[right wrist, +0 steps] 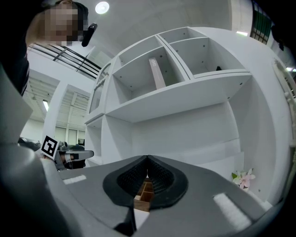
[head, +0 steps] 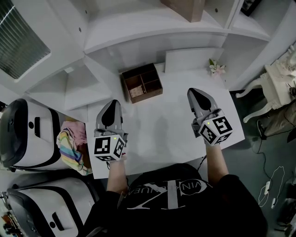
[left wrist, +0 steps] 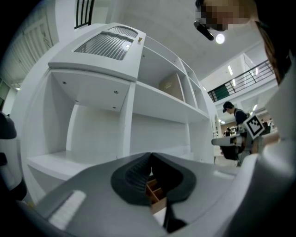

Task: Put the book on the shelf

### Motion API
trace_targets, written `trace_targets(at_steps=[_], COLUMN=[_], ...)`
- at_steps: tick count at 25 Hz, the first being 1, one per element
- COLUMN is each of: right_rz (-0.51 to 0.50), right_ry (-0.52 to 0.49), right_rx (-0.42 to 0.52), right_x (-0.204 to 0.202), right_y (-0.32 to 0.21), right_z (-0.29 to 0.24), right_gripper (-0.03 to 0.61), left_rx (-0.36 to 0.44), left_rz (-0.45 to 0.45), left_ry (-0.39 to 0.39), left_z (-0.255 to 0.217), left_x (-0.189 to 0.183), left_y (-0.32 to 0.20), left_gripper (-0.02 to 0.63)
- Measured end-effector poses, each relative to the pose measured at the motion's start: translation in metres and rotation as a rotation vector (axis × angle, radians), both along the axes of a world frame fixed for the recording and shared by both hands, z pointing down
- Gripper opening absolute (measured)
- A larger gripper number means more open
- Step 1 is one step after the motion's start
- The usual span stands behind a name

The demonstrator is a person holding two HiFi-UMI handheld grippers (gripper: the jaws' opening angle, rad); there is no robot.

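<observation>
The left tool (head: 113,102) and the right tool (head: 194,91) each have jaws pressed together, pinching nothing.

Bright, even indoor light fills all three views. The white shelf (head: 152,28) and worktop (head: 157,134) look slightly washed out, with only soft shadows under the boards. A round ceiling lamp (right wrist: 102,7) glares in each gripper view, where the wide lens bends straight lines and darkens the corners.
</observation>
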State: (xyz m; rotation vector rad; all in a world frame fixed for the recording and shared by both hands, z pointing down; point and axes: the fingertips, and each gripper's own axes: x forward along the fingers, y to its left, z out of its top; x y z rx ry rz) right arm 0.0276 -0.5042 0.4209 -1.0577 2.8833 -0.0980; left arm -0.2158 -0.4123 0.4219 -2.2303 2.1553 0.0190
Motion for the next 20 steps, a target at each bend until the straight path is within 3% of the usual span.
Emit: trace_targets(at_steps=[20], right_rz=[0.020], right_ry=[-0.019], right_rx=[-0.014], right_x=[0.0030], right_y=[-0.0044], right_z=[0.0064], right_gripper=[0.008], left_rx=[-0.004], left_rz=[-0.013], left_ry=[-0.002], left_z=[0.0022], left_x=[-0.0019], left_y=[0.0030], left_gripper=[0.000])
